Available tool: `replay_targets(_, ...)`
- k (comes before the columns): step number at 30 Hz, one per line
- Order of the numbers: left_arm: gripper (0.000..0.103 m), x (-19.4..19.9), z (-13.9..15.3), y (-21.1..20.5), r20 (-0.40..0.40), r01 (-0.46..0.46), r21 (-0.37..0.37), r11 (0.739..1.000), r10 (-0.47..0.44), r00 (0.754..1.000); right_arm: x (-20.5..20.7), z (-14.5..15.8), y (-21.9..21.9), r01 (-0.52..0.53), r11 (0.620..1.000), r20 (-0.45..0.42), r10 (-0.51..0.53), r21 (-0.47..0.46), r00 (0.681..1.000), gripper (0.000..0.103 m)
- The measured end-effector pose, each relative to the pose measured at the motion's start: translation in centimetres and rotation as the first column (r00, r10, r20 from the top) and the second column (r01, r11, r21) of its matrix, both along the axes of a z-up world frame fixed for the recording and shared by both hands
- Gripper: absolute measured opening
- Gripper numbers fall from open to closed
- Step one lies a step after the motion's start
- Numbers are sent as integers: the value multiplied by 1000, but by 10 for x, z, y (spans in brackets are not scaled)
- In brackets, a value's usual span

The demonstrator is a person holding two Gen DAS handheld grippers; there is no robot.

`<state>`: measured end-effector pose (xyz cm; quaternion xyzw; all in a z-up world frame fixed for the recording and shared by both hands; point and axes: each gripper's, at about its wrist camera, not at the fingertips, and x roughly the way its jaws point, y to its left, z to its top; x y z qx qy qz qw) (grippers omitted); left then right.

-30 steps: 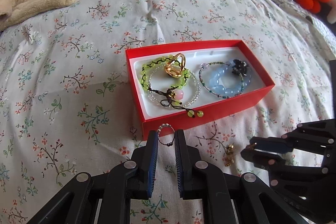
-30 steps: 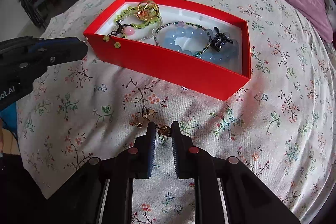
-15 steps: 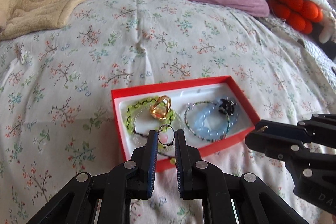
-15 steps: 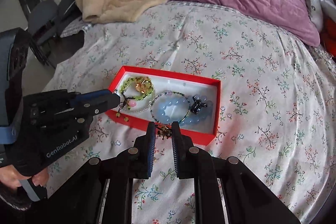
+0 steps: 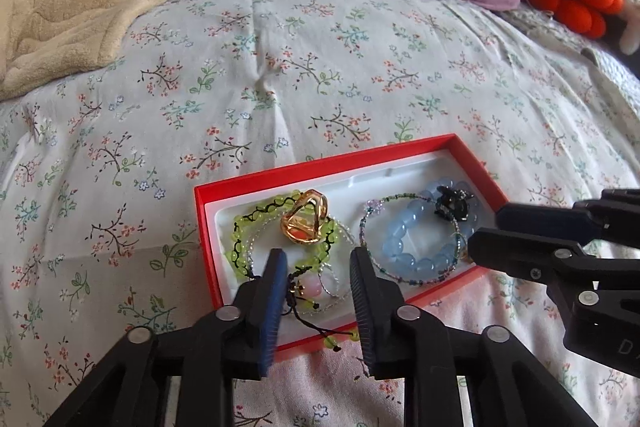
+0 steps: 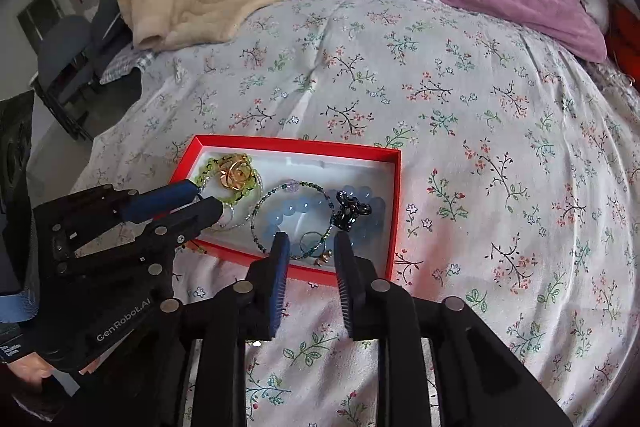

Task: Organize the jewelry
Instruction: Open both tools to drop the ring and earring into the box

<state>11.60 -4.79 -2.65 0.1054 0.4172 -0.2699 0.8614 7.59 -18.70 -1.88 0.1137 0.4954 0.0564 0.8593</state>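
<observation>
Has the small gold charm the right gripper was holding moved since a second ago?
Yes. The gold charm went from the bedspread into the red box; the right gripper has just opened above it.

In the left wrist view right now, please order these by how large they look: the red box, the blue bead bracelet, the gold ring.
1. red box
2. blue bead bracelet
3. gold ring
All three lie close together, so nearness hardly affects the order.

Both grippers are black linkages with round silver pivot screws and ribbed blue pads (image 5: 272, 301); white "GenRobot.AI" lettering marks the left gripper (image 6: 200, 201).
</observation>
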Motion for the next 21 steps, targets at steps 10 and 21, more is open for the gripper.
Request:
replay_targets(10,57,-20,12,9,24,6,25,1000,-6,1000,-20,14,-8,29,999,5,-29,-20,1000,39)
replay_targets(21,86,-35,-3,29,-104,-33,128,991,46,993,-45,12,-5,59,996,-78,-64,-70,995,60)
